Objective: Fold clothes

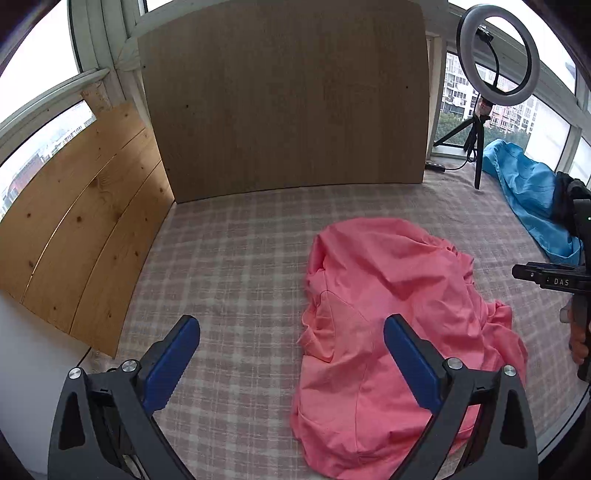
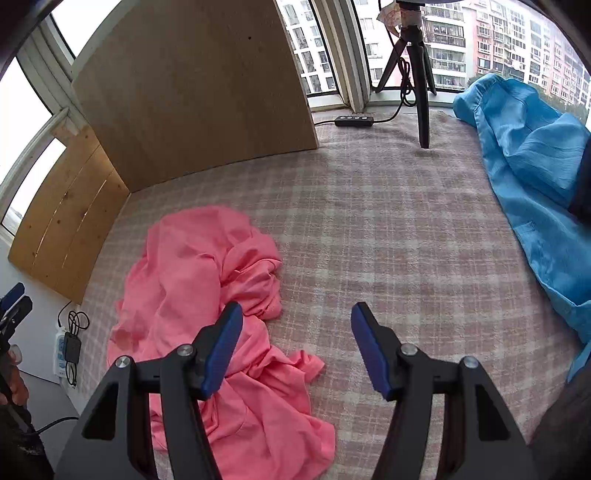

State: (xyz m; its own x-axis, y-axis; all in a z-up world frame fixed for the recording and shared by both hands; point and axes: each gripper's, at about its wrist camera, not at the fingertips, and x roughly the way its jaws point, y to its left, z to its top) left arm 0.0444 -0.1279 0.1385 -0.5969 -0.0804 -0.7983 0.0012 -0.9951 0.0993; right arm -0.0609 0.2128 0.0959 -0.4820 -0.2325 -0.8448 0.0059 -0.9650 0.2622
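1. Checked cloth [image 1: 240, 258] covers the work surface; windows behind.
2. Pink garment [image 1: 388, 314], crumpled in a heap on the cloth, unfolded.
3. Left gripper [image 1: 291, 332]: jaws wide apart, empty, above the garment's left edge.
4. Right gripper [image 2: 295, 321]: jaws apart, empty, over the garment's right edge.
5. Blue garment [image 2: 535, 184], bunched at the far right, well apart from the pink one.
6. Wood panel [image 1: 284, 96] upright at the back.
7. Ring light [image 1: 496, 55] on a tripod, near the blue garment.

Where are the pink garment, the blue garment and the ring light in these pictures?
pink garment [image 2: 192, 280]: right wrist view, on its crumpled middle.
blue garment [image 2: 535, 177]: right wrist view, on its wrinkled upper part.
ring light [image 1: 466, 27]: left wrist view, on the ring's upper left rim.
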